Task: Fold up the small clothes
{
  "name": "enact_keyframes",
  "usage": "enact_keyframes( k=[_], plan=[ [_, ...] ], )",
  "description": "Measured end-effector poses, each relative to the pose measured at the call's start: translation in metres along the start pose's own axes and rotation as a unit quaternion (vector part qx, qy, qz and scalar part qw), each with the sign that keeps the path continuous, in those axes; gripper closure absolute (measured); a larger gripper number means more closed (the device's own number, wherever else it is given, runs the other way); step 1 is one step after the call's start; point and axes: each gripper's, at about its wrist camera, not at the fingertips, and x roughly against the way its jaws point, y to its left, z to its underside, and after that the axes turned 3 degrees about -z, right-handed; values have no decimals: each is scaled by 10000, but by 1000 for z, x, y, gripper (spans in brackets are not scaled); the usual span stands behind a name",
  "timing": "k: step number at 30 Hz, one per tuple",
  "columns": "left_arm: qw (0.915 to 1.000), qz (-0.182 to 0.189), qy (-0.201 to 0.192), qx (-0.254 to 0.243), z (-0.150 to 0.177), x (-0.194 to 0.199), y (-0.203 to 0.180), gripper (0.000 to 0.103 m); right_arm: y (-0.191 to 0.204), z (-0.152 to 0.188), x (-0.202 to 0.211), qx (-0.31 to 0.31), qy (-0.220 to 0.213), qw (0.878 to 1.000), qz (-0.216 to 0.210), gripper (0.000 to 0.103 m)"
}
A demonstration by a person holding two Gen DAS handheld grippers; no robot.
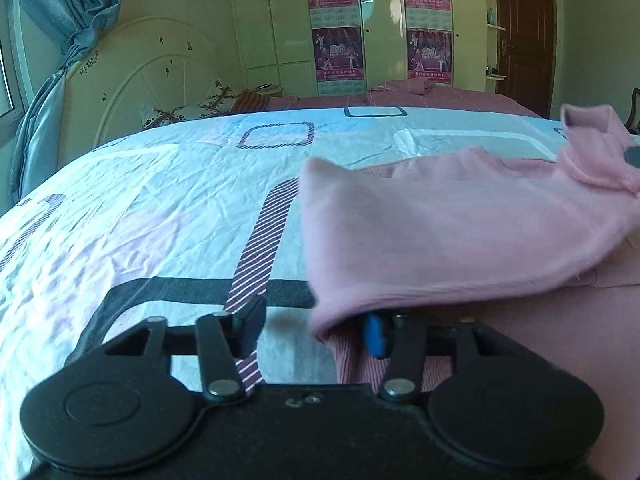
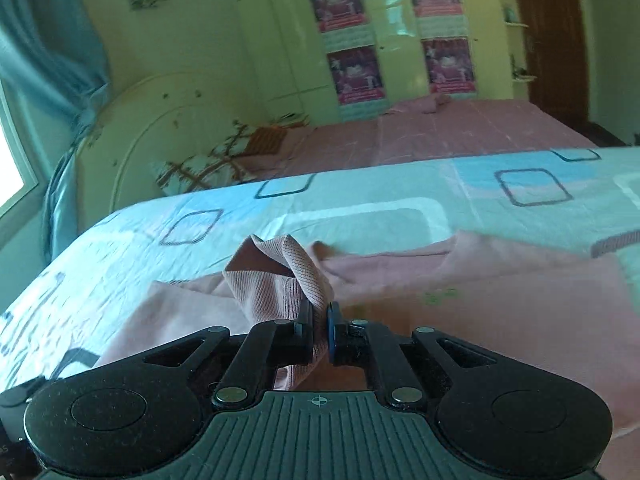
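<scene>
A pink knitted garment [image 1: 460,220] is lying across a bed covered by a pale blue sheet [image 1: 160,200] printed with rounded squares and a striped band. Judging by its ribbed cuff, it is a small sweater. It is occupying the near right part of the bed, well away from the headboard [image 1: 132,80] at the far left.

The right tongs [image 2: 320,334] are pinching the ribbed cuff [image 2: 280,280] of a sleeve; the two fingers are almost touching, with only the fabric between them. The cuff is standing up above the tongs, its open end pointing upward and toward the far edge of the bed. This grip is probably meant to carry the sleeve over the body for a fold.

The left tongs [image 1: 312,330] are spread wide. The left finger is sitting over bare sheet, and the blue-padded right finger is tucked under a lifted flap of the pink cloth. Nothing is clamped between them. The flap is draping over that finger, so the tongs seem to be propping or approaching the edge rather than gripping it.

In the left view, the raised cloth is stretching from the left tongs up and to the right, its long axis running roughly along the near edge of the bed. The rest of the garment is lying flat beneath.

A wardrobe [image 1: 280,20] with posters is standing behind.
</scene>
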Motion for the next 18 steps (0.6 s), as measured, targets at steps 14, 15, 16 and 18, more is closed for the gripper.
enact_keyframes(
  k=[14,15,16,18],
  plan=[
    [9996,229,17,-158,3,-1,-6,85,-83,25,18,-1480,338,9883,165,26],
    [9996,236,21,-158,2,-1,-7,86,-83,26,17,-1585,362,9867,82,26],
    [9996,240,22,-157,2,-1,-7,86,-84,27,16,-1714,362,9845,-29,26],
    [9996,249,9,-151,3,-1,-7,86,-88,29,19,-1934,298,9805,-189,26]
  ],
)
